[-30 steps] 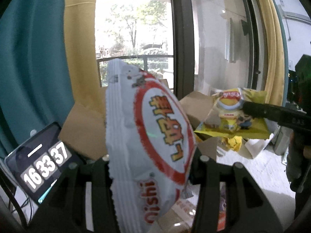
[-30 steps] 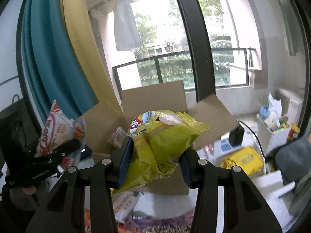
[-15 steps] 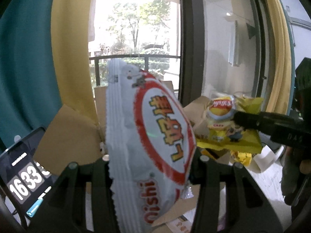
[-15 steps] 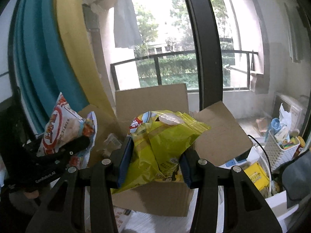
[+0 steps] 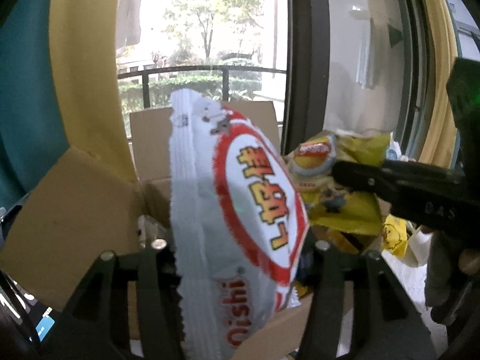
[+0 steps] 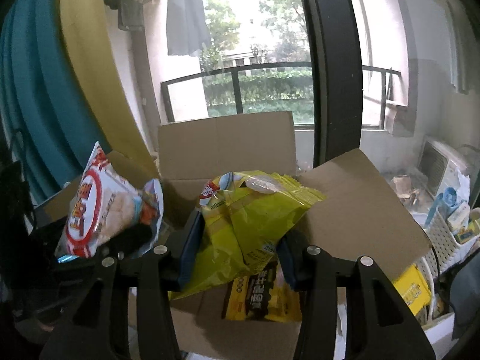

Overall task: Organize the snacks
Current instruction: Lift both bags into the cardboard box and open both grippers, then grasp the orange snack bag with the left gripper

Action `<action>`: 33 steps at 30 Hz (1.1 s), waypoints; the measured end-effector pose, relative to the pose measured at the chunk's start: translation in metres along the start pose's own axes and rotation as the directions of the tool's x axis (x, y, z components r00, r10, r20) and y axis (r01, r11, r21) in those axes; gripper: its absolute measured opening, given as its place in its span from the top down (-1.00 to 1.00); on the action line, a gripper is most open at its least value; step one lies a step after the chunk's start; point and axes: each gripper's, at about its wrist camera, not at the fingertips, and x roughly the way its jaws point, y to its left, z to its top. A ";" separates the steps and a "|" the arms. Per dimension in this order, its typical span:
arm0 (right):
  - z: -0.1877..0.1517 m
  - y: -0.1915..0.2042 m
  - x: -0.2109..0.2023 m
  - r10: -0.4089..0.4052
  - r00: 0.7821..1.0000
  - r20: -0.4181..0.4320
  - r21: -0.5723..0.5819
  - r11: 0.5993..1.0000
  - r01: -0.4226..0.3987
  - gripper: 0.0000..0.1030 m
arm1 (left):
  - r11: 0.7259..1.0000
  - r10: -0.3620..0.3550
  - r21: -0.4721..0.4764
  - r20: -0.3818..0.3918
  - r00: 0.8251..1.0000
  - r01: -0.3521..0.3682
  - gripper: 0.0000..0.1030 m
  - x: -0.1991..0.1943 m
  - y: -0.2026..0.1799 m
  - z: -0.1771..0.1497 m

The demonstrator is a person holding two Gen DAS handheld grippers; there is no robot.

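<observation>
An open cardboard box (image 6: pixel 225 147) stands in front of the window. Over its left side my left gripper (image 5: pixel 240 246) holds a white and red Oishi snack bag (image 5: pixel 234 210) upright. Its jaws are opening, with the bag still between the fingers. From the right wrist view that white bag (image 6: pixel 102 207) tilts above the left flap. My right gripper (image 6: pixel 237 240) is shut on a crumpled yellow chip bag (image 6: pixel 255 216) over the box's middle. In the left wrist view the yellow bag (image 5: pixel 339 192) hangs from a black right finger (image 5: pixel 390 180). A yellow and brown pack (image 6: pixel 261 297) lies inside the box.
A thick black window post (image 6: pixel 330 75) rises behind the box, with teal and yellow curtains on the left. At the right stand a white basket (image 6: pixel 444 240) of small items, a yellow pack (image 6: pixel 411 288) and a white appliance (image 6: pixel 441 165). A phone screen (image 5: pixel 18 309) lies at the lower left.
Both grippers have moved forward and slightly down toward the box with their bags, so it looms larger. The left fingers stand a little wider apart. The phone has slid toward the left edge.
</observation>
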 end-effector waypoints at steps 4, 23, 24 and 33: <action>0.003 -0.002 0.005 -0.009 1.000 0.003 0.018 1.000 0.009 -0.37 | 0.999 -0.012 -0.036 0.013 1.000 0.012 -0.59 -0.010 0.006 0.003; -0.024 0.005 -0.075 -0.020 0.999 0.028 0.015 1.000 0.020 -0.37 | 0.998 -0.032 -0.049 0.043 0.999 0.034 -0.68 -0.095 -0.020 -0.016; -0.026 0.005 -0.081 -0.020 0.999 0.029 0.016 1.000 0.020 -0.37 | 0.998 -0.031 -0.050 0.040 0.999 0.033 -0.68 -0.101 -0.021 -0.020; -0.060 0.013 -0.126 -0.003 1.000 0.023 0.041 0.999 0.002 -0.37 | 0.996 -0.034 -0.086 0.003 0.999 0.034 -0.68 -0.150 -0.031 -0.062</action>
